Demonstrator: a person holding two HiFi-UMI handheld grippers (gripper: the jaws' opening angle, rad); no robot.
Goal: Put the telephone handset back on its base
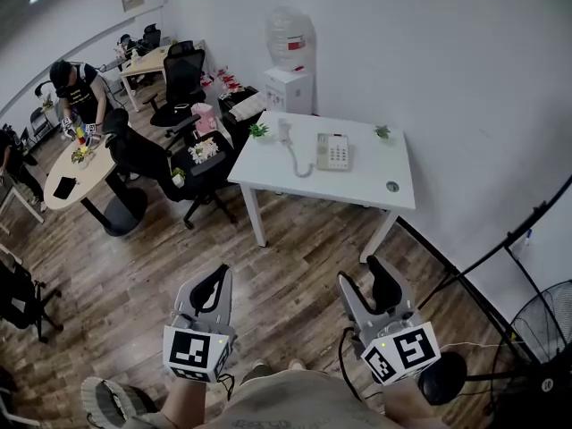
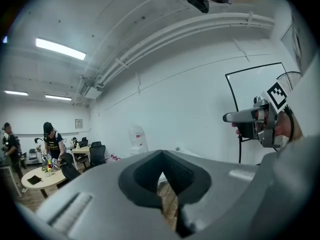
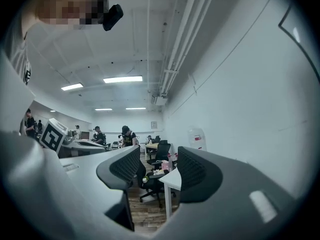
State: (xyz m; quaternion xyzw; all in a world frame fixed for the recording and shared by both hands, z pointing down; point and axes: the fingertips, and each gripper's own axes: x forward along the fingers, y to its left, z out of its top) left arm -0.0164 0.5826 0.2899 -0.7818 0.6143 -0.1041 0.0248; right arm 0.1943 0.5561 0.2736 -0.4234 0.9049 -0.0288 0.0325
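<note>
Both hover side by side: left gripper [image 1: 217, 273] pinched closed, right gripper [image 1: 360, 273] spread.

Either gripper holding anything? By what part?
Nothing held. Left gripper jaws are together on nothing; right gripper jaws apart, empty. The handset lies on the table beside its base.
</note>
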